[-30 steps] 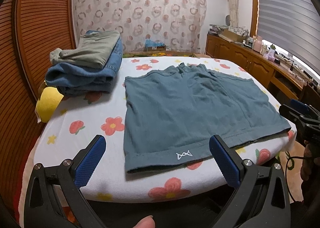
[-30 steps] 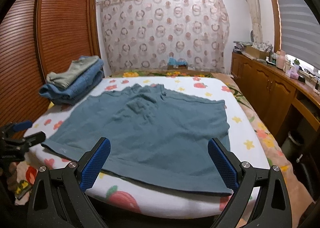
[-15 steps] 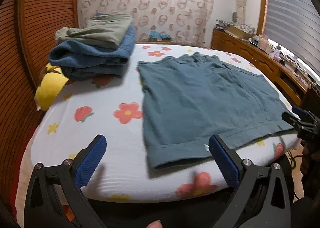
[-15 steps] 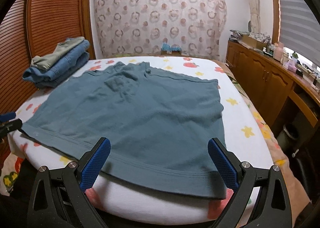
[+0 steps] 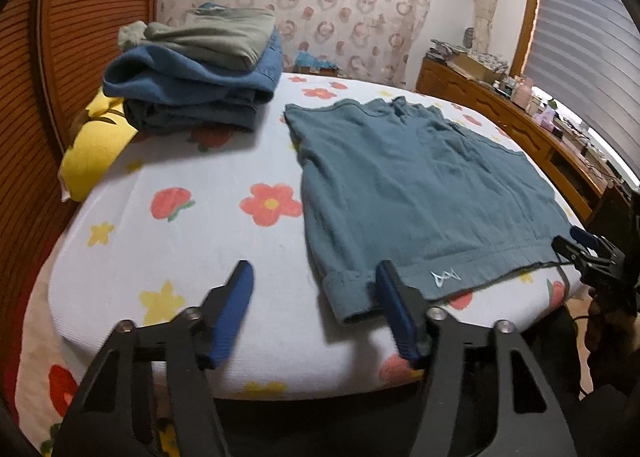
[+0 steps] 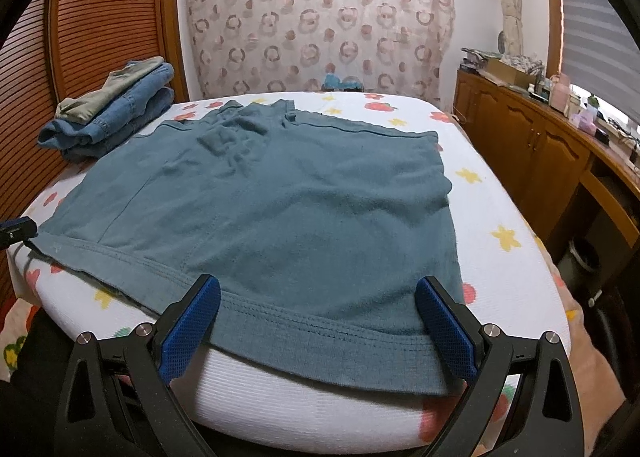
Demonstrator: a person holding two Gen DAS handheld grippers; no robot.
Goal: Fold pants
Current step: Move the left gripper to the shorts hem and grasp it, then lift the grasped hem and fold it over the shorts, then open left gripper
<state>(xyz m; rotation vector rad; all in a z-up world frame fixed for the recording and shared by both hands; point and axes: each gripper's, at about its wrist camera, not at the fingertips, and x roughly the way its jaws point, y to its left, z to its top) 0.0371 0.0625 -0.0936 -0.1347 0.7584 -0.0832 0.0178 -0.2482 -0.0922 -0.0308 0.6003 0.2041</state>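
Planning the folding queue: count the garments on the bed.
3 visible: flat teal knit pants spread mid-bed; folded blue denim jeans at the far left; folded grey-green garment on top of them. More may hide inside that stack.

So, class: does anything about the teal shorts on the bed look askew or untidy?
Yes. The teal shorts have one hem corner rolled up at the bed's near edge, and the fabric near the waistband is wrinkled.

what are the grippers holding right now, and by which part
Nothing yet. The left gripper, whose jaws have just been closing, straddles the near left hem corner of the teal pants without pinching it. The right gripper sits open over the hem.
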